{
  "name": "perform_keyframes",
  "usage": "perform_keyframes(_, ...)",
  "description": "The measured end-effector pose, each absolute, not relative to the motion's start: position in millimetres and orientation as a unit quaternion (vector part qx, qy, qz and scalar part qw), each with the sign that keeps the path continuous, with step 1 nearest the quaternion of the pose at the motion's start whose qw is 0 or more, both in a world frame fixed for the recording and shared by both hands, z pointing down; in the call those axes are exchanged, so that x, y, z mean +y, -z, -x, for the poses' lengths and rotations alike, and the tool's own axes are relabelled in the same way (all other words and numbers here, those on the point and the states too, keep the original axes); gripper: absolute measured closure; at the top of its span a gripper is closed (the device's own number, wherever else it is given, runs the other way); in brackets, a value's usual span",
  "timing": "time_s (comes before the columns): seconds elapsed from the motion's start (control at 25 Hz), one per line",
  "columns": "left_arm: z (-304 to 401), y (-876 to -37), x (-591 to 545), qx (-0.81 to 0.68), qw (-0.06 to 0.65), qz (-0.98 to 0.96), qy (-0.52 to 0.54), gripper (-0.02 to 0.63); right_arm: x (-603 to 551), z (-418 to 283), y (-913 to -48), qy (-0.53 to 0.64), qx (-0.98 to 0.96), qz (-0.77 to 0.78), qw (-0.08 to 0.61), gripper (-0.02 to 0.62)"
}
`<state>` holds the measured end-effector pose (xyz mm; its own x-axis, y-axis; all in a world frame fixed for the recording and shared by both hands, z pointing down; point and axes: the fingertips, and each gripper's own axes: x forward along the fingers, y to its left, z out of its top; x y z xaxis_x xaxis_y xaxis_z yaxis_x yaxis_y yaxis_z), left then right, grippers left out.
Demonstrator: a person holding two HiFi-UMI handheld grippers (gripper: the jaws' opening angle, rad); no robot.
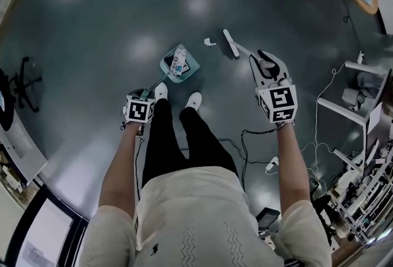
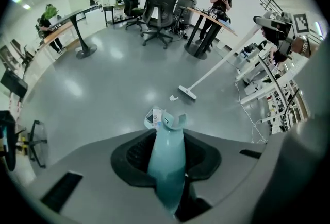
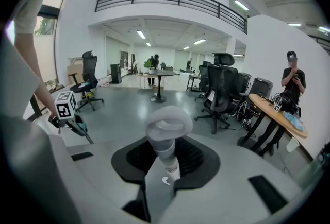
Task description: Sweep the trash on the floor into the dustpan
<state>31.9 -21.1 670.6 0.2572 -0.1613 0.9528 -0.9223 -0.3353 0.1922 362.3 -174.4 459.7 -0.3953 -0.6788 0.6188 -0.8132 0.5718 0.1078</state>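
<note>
The left gripper (image 1: 145,99) is clamped on the teal handle (image 2: 166,158) of the dustpan (image 1: 179,65). The dustpan sits on the floor (image 1: 92,45) just ahead of the person's shoes (image 1: 193,100) and holds a small carton (image 1: 179,59). The right gripper (image 1: 268,69) pinches the broom (image 3: 166,138) near its looped top end. The broom head (image 1: 231,43) rests on the floor to the right of the dustpan. A white scrap (image 1: 209,42) lies just beside the head, apart from the dustpan.
</note>
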Motion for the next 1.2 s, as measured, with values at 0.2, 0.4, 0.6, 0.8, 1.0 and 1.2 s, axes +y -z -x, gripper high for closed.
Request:
perform_keyframes(0.2,-23.9,-676.0,-42.7,-0.372,0.398,-0.692,-0.474,0.502,-159.9,-316.9,-465.9,-0.151,-0.830,-0.458,0.279,0.488)
perform_keyframes(0.4,-25.4,-685.0,-53.9,-0.349,0.391,-0.700,-0.485,0.502,-139.6,-266.0,-463.1,-0.156,-0.845,-0.421,0.291,0.486)
perform_keyframes(0.6,-16.7,-688.5,-60.1,-0.326,0.381,-0.707,-0.498,0.502,-105.3,-209.1,-457.0,-0.154,-0.865,-0.365,0.306,0.486)
perform_keyframes(0.8,-5.5,-690.5,-71.6,-0.315,0.376,-0.709,-0.506,0.502,-83.8,-168.6,-439.5,-0.163,-0.881,-0.331,0.297,0.486)
perform_keyframes(1.0,-3.7,-691.0,-76.3,-0.290,0.369,-0.712,-0.522,0.502,-81.2,-156.4,-432.4,-0.188,-0.874,-0.343,0.289,0.486)
perform_keyframes(1.2,0.3,-694.4,-72.9,-0.270,0.368,-0.712,-0.534,0.502,-77.1,-143.2,-440.6,-0.199,-0.862,-0.368,0.285,0.486)
